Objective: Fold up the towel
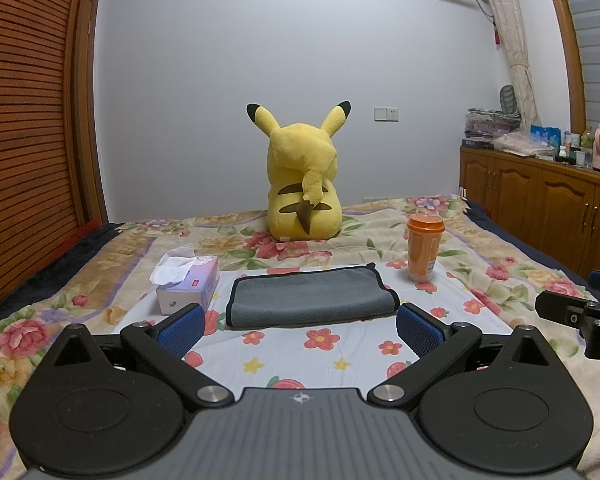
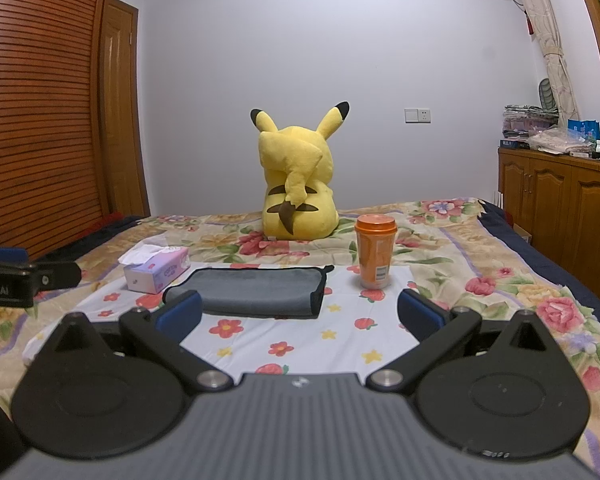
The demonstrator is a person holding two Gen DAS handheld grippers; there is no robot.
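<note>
A grey towel (image 1: pixel 312 296) with a dark edge lies folded in a flat rectangle on a white flowered cloth (image 1: pixel 320 356) on the bed. It also shows in the right wrist view (image 2: pixel 256 290). My left gripper (image 1: pixel 300 330) is open and empty, just short of the towel's near edge, with its fingers apart on either side. My right gripper (image 2: pixel 300 314) is open and empty, a little nearer than the towel and to its right. Each gripper shows at the edge of the other's view: the right one (image 1: pixel 580 316), the left one (image 2: pixel 16 276).
A tissue box (image 1: pixel 186 284) stands left of the towel. An orange cup with a lid (image 1: pixel 424 248) stands to its right. A yellow plush toy (image 1: pixel 304 184) sits behind on the flowered blanket. A wooden cabinet (image 1: pixel 540 216) runs along the right, a slatted wardrobe (image 1: pixel 24 120) on the left.
</note>
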